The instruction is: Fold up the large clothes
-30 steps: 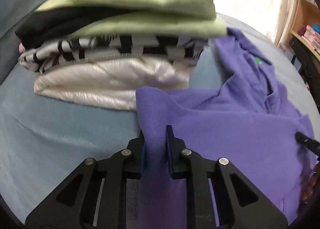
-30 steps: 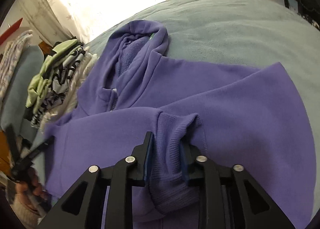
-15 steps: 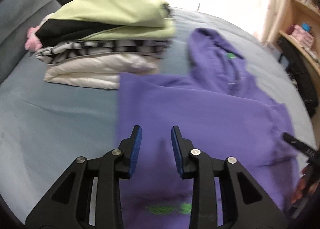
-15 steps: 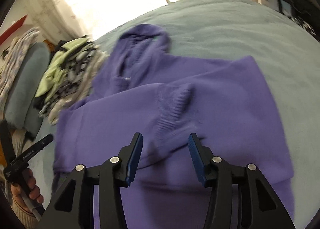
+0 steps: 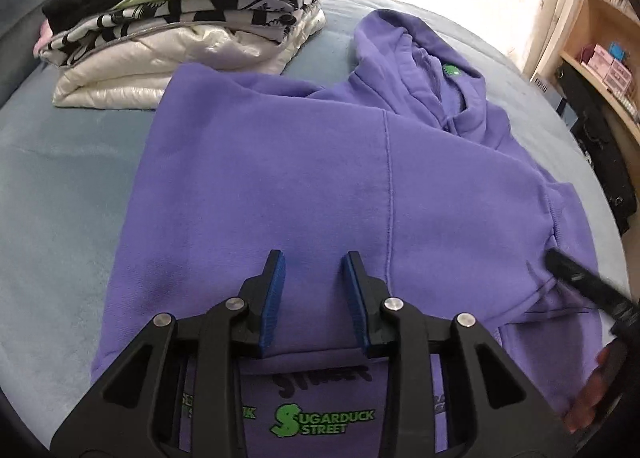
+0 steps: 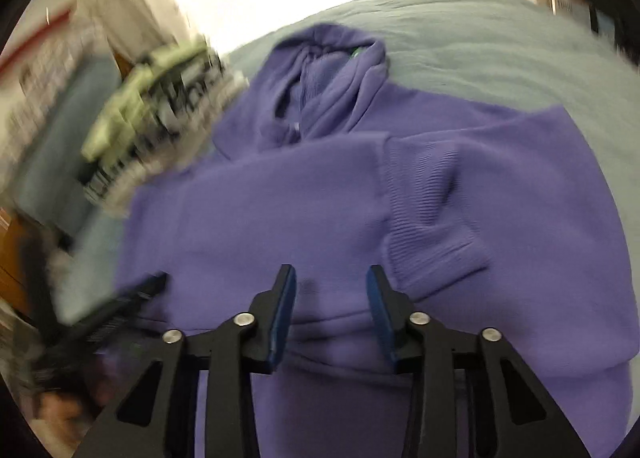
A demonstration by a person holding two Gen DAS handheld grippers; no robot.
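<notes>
A purple hoodie (image 5: 320, 178) lies on the blue-grey bed with both sleeves folded in across its body and its hood (image 5: 424, 54) at the far end. It also shows in the right wrist view (image 6: 320, 218), where a ribbed cuff (image 6: 432, 226) rests on top. My left gripper (image 5: 313, 270) is open and empty just above the folded sleeve, near green lettering (image 5: 320, 422). My right gripper (image 6: 331, 282) is open and empty above the hoodie's middle. The right wrist view is blurred.
A stack of folded clothes (image 5: 180, 18), green on top and white at the bottom, sits at the far left of the bed (image 5: 60, 178), touching the hoodie's corner. A wooden shelf (image 5: 600, 38) with boxes stands at the right. The other gripper's tip (image 5: 580, 282) shows at the right edge.
Both grippers have let go of the purple sleeves, opened, and pulled back and up. The sleeves now lie flat across the hoodie's body.
</notes>
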